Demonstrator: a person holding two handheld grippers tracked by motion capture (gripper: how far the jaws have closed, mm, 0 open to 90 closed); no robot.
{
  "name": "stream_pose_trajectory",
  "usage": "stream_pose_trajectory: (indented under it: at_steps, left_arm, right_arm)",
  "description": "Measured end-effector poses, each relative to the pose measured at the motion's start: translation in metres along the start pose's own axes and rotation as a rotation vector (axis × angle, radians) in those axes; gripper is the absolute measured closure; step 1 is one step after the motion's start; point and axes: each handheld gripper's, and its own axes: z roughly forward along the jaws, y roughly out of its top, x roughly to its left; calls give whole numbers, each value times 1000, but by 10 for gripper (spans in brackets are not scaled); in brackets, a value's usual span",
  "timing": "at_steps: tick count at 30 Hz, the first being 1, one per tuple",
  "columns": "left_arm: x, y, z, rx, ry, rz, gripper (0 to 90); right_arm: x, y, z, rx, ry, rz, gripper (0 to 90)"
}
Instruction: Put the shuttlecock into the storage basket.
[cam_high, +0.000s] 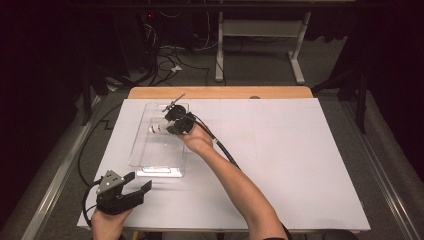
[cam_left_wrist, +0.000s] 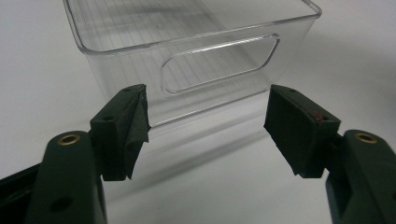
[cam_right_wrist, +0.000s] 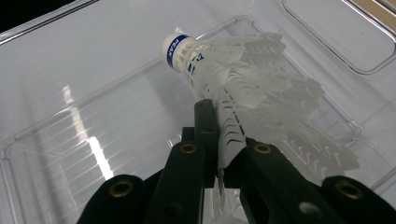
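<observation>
- Bin (cam_high: 159, 165): clear plastic, ribbed floor, handle cut-out in each end wall. It stands on the left half of the tabletop (cam_high: 280, 160), long side running away from me. Every place below is given from this bin.
- Shuttlecock (cam_right_wrist: 233, 79): white feather skirt, white cork with a blue band and lettering. It is inside the bin, over the far half of the floor, cork pointing away from my right hand-held gripper. From above it shows as a small white shape (cam_high: 156, 128) just left of that gripper. Whether the cork touches the bin floor I cannot tell.
- My right hand-held gripper (cam_right_wrist: 219, 140): reached into the bin from its right side, far end (cam_high: 176, 120). Jaws pinched nearly together, clamped on the skirt edge of the shuttlecock; feathers fan out to the right of the jaws.
- My left hand-held gripper (cam_left_wrist: 208, 126): outside the bin, just before its near end wall and a little to the left (cam_high: 135, 189). Jaws spread wide, nothing between the pads, pointed at the near handle cut-out (cam_left_wrist: 219, 63). Not touching the bin.
- Tabletop: white sheet over a wooden board, whose edge shows beyond the bin's far end.
</observation>
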Motion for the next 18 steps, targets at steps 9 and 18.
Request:
stream_pose_trajectory:
  at_steps: [9, 18]
  left_arm:
    - [1, 0, 0, 1, -14, -8, 315]
    - [0, 0, 1, 4, -13, -2, 315]
  right_arm:
    - [-2, 4, 5, 29, 3, 0, 885]
    - [3, 9, 8, 36, 24, -13, 884]
